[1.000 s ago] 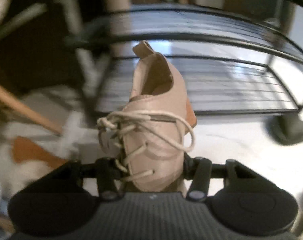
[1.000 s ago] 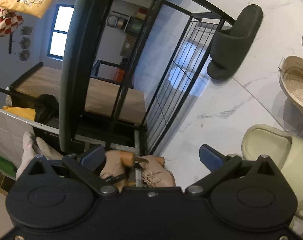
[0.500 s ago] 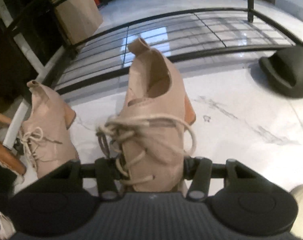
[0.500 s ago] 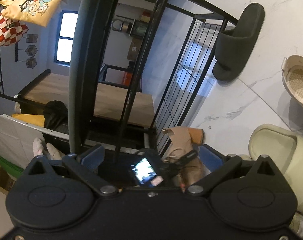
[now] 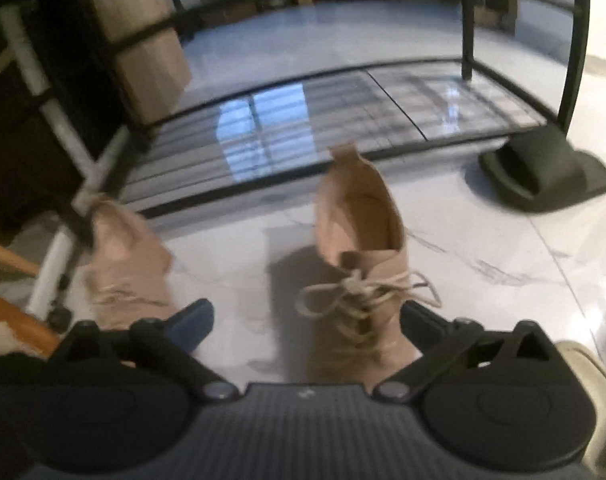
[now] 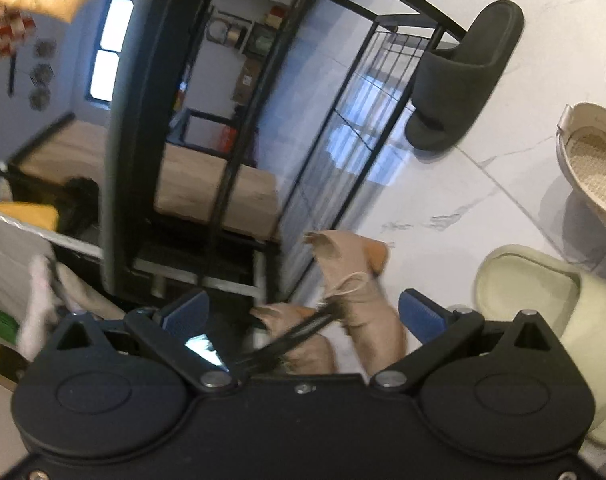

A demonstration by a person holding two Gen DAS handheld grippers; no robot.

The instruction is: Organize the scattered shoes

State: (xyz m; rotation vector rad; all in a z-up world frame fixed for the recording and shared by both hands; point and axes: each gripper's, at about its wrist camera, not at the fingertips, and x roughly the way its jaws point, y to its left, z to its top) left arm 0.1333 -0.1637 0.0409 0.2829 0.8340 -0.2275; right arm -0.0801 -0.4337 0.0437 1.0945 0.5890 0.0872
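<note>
Since the earlier frame: left claw [image 5: 305, 320] has gone from pinching the laced beige boot [image 5: 361, 268] to jaws opening wide; the boot now stands upright on the white marble floor [image 5: 503, 264] between the spread fingers, its right side close against the right finger, whether touching cannot be told.

Left wrist view, left to right:
- Second beige boot [image 5: 123, 268], blurred, standing on the floor at near left, just beside the left finger [image 5: 191, 322] and apart from the first boot.
- Cardboard boxes [image 5: 139, 40], far left, behind the rack frame.
- Black wire shoe rack [image 5: 343, 120], low shelf running across the far side of both boots; nothing rests on the visible part of that shelf.
- Laced beige boot, centre, heel tab towards the rack, laces tied in a bow.
- Black slide sandal [image 5: 543, 176], far right, on the floor at the rack's right post.
- Cream slide [image 5: 591, 392], near right edge, partly cut off.

Right wrist view, left to right:
- Right claw [image 6: 303, 314], fingers spread, nothing pinched between them.
- Both beige boots visible past the fingers, blurred, with part of the left claw's linkage in front of them.
- Black slide sandal by the rack's end.
- Cream slide and a woven-insole slipper [image 6: 595, 168] at right.
</note>
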